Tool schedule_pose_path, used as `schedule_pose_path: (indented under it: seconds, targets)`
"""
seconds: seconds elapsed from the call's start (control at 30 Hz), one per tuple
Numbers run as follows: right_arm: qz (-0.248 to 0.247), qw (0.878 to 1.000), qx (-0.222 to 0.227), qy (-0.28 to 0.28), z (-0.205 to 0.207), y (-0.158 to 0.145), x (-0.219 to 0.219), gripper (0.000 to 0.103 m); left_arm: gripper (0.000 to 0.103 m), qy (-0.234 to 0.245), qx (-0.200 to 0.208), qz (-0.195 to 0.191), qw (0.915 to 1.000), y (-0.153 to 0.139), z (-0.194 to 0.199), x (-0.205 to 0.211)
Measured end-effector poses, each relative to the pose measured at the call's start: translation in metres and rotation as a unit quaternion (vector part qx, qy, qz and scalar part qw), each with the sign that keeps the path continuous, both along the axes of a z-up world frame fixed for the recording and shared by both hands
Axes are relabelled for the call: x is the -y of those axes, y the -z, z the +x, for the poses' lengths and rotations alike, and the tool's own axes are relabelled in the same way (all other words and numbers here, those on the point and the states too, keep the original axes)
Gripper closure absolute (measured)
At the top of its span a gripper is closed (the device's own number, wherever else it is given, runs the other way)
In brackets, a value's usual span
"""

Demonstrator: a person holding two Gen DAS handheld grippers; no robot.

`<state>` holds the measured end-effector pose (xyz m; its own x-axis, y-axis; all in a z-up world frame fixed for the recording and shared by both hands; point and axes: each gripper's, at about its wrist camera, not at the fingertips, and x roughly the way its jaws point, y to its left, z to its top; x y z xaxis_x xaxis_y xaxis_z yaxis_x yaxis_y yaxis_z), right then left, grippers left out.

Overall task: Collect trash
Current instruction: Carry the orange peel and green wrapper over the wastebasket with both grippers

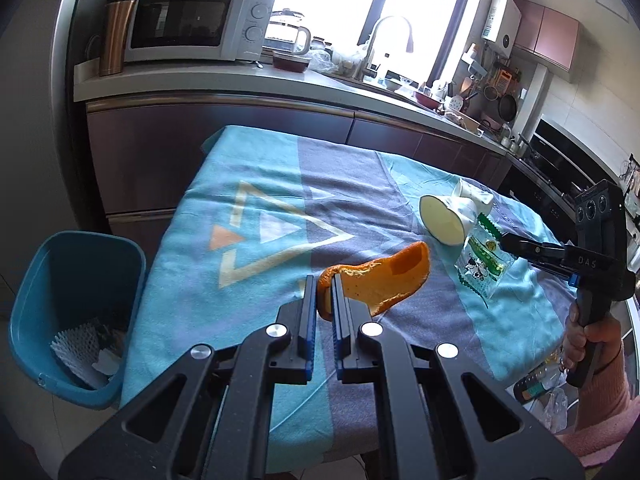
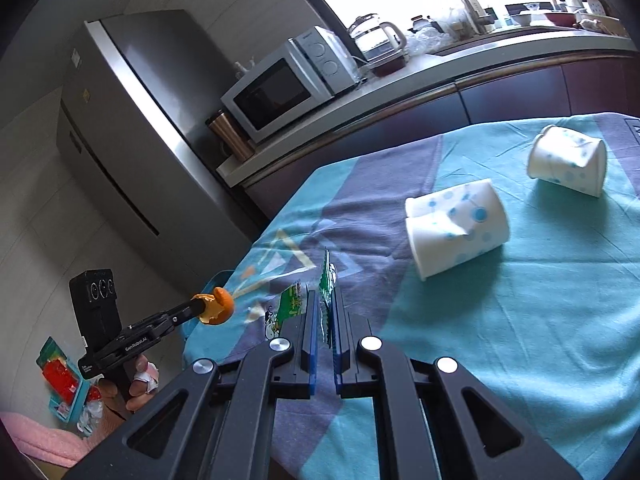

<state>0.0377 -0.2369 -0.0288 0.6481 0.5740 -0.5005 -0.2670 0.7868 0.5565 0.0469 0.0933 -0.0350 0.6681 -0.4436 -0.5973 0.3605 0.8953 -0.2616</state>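
The left gripper (image 1: 322, 280) is pinched on one piece of orange peel (image 1: 384, 280), which hangs above the near middle of the table (image 1: 256, 168), clear of the blue and grey cloth. The right gripper (image 2: 325, 300) is clamped on one clear snack wrapper with green print (image 2: 294, 304); in the left wrist view that wrapper (image 1: 482, 266) dangles from its fingertips above the table's right side. Two paper cups with blue dots lie on their sides on the table: one crushed cup (image 2: 456, 228) just beyond the wrapper, and a second cup (image 2: 568, 166) further toward the table's far right corner. One blue bin (image 1: 76, 312) stands on the floor just left of the table, with white foam netting and what looks like crumpled paper inside, though the dim view makes that hard to judge. One microwave (image 1: 188, 22) and one glass kettle (image 1: 288, 34) sit on the counter beyond the table's far edge
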Motion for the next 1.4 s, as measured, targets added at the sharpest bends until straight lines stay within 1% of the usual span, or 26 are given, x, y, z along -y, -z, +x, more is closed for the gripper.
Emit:
schedule_pose_path:
  seconds: [0.3, 0.6, 0.83, 1.03, 1.23, 1.4]
  targets:
    - [0.008, 0.998, 0.005, -0.066, 0.028, -0.003, -0.056, 0.098, 0.096, -0.059, 0.01, -0.002, 0.9982, -0.009, -0.016, -0.054]
    - [0.007, 0.993, 0.006, -0.122, 0.05, -0.006, -0.109, 0.098, 0.096, -0.111, 0.015, -0.002, 0.9937, -0.013, -0.024, -0.103]
    - [0.004, 0.989, 0.009, -0.151, 0.063, -0.01, -0.142, 0.098, 0.096, -0.146, 0.02, -0.002, 0.989, -0.016, -0.029, -0.133]
    - [0.001, 0.985, 0.009, -0.172, 0.071, -0.011, -0.164, 0.098, 0.096, -0.172, 0.021, 0.006, 0.9848, -0.015, -0.031, -0.15]
    - [-0.001, 0.982, 0.009, -0.188, 0.078, -0.011, -0.181, 0.098, 0.096, -0.189, 0.019, 0.015, 0.9816, -0.013, -0.03, -0.161]
    - [-0.003, 0.98, 0.008, -0.198, 0.083, -0.013, -0.192, 0.098, 0.096, -0.2, 0.012, 0.014, 0.9796, -0.009, -0.027, -0.168]
